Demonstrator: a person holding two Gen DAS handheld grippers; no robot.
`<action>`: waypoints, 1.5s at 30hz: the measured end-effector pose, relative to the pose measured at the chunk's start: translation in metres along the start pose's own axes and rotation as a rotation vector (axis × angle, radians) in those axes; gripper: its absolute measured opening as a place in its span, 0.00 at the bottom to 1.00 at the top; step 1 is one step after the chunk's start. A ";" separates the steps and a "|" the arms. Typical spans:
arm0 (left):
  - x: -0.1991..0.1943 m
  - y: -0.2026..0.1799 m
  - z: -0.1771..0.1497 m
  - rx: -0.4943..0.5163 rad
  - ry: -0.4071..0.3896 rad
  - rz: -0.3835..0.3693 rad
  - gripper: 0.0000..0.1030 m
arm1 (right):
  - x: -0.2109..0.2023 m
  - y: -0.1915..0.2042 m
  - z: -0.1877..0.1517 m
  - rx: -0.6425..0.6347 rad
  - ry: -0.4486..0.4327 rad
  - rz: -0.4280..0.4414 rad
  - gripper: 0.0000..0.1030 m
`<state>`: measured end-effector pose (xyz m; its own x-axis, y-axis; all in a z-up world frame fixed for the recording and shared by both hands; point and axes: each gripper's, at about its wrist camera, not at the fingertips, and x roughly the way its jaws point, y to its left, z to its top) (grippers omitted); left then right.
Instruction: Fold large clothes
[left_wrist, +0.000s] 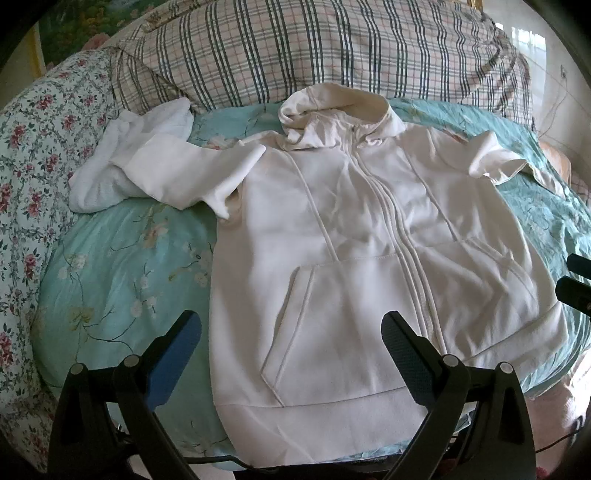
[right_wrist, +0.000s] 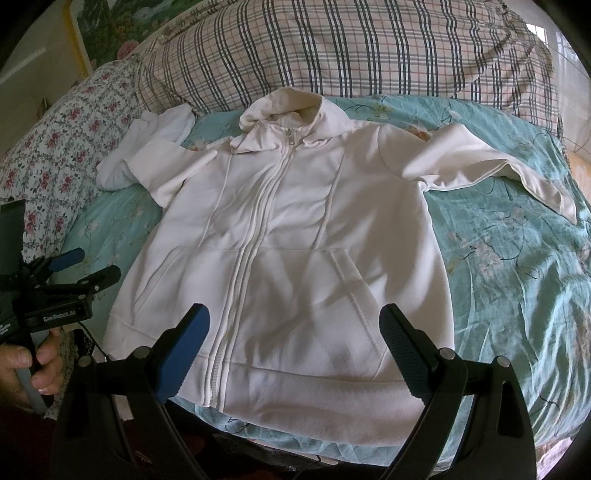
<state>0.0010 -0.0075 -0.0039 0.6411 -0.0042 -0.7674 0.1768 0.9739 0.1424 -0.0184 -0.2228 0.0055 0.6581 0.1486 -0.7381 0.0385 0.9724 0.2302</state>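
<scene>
A white zip-up hoodie (left_wrist: 351, 229) lies flat, front up, on a teal floral bedspread (left_wrist: 122, 258), hood toward the pillows and both sleeves spread out. It also shows in the right wrist view (right_wrist: 288, 236). My left gripper (left_wrist: 291, 339) is open and empty, hovering over the hoodie's lower left hem. My right gripper (right_wrist: 295, 332) is open and empty above the hem near the zipper's bottom. The left gripper also shows at the left edge of the right wrist view (right_wrist: 88, 266), held in a hand.
A large plaid pillow (left_wrist: 314, 48) lies behind the hood. A second white garment (left_wrist: 110, 166) is bunched under the left sleeve. A pink floral quilt (left_wrist: 33, 155) runs along the left. The bed's front edge is just below the hem.
</scene>
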 end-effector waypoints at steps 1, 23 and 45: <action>0.001 0.000 0.000 0.001 0.002 0.000 0.96 | 0.001 -0.003 0.001 -0.003 0.000 0.000 0.91; 0.024 -0.005 0.007 0.031 0.058 0.007 0.96 | 0.009 -0.027 0.005 0.054 0.040 -0.021 0.91; 0.089 -0.036 0.039 0.052 0.157 -0.057 0.96 | 0.003 -0.365 0.037 0.822 -0.258 -0.187 0.69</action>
<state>0.0806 -0.0512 -0.0530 0.5055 -0.0192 -0.8626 0.2503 0.9600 0.1253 -0.0031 -0.5841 -0.0577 0.7322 -0.1423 -0.6660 0.6264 0.5246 0.5766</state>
